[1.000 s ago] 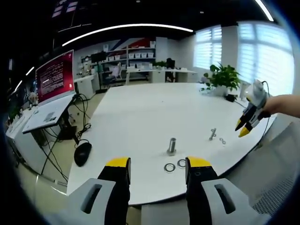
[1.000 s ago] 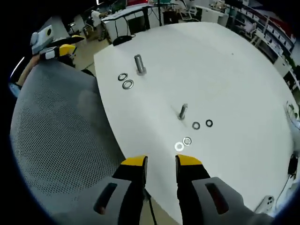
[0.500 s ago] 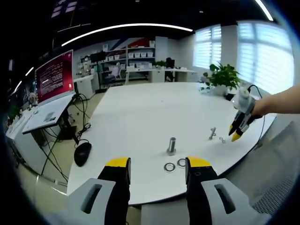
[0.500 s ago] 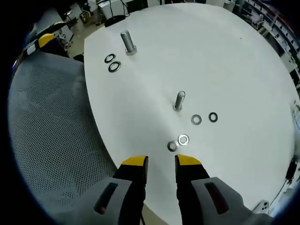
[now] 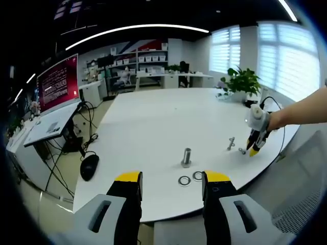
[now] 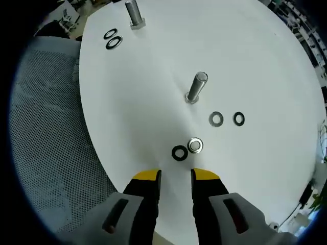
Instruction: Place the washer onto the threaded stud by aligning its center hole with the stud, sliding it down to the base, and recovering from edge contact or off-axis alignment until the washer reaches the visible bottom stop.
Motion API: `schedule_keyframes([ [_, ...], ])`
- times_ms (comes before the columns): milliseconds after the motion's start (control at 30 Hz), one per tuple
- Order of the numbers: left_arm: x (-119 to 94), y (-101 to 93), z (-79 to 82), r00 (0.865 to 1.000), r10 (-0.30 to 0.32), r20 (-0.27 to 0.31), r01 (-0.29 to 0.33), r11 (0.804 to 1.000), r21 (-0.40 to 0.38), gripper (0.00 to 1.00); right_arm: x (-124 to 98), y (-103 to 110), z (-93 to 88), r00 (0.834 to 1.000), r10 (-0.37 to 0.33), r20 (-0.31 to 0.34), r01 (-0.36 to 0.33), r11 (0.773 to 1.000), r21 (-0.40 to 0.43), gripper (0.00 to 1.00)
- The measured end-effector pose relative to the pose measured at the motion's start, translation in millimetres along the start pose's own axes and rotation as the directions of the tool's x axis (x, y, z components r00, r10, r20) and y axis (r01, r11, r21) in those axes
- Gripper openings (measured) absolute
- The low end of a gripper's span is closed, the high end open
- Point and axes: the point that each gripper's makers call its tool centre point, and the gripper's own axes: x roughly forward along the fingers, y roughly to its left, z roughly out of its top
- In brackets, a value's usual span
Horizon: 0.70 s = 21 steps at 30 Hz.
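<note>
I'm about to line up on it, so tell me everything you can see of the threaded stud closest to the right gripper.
The stud is a bare grey metal bolt standing head-down on the white table, its flat round tip up; in the right gripper view it appears to lean slightly. Nothing is on its shank. Four washers lie flat nearby, none touching it: two beside it, two nearer the right gripper, whose fingers are parted and empty. In the left gripper view it stands near the table's edge.

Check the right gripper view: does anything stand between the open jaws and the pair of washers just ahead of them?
Nothing visible does. The right gripper hangs open over bare white table, with the dark washer and the shiny washer directly ahead; the threaded stud stands beyond them.
</note>
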Motion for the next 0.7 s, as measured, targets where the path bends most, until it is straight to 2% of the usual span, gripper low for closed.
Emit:
schedule_keyframes([
  [67, 0.1, 0.0, -0.1, 1.0, 0.001, -0.001, -0.001, 1.0, 0.0, 0.45, -0.6, 3.9, 0.9, 0.999, 0.045, -0.025, -0.045, 0.998, -0.031, 0.24],
  [167, 0.4, 0.1, 0.1, 1.0, 0.001, -0.002, -0.001, 1.0, 0.001, 0.45, -0.9, 4.4, 0.5, 0.998, 0.047, -0.04, -0.049, 0.997, -0.052, 0.24],
  [233, 0.7, 0.5, -0.2, 1.0, 0.001, -0.004, -0.001, 1.0, 0.001, 0.45, -1.0, 6.1, -2.0, 0.997, 0.044, -0.07, -0.051, 0.994, -0.095, 0.24],
  [333, 0.7, 0.6, -0.3, 1.0, 0.001, -0.005, -0.001, 1.0, -0.001, 0.44, -0.6, 5.9, -3.5, 0.997, 0.028, -0.073, -0.033, 0.997, -0.066, 0.25],
  [400, 0.7, 0.8, -0.5, 1.0, 0.002, -0.006, -0.002, 1.0, -0.001, 0.44, -1.2, 6.3, -4.1, 0.997, 0.034, -0.067, -0.039, 0.996, -0.083, 0.25],
  [467, 0.6, 0.8, -0.5, 1.0, 0.002, -0.006, -0.002, 1.0, -0.001, 0.44, -1.3, 4.9, -4.9, 0.997, 0.046, -0.054, -0.049, 0.997, -0.067, 0.25],
  [700, 0.4, 0.9, 0.3, 1.0, 0.001, -0.002, -0.001, 1.0, -0.002, 0.44, -1.0, 6.8, -6.3, 0.996, 0.053, -0.073, -0.061, 0.993, -0.101, 0.24],
])
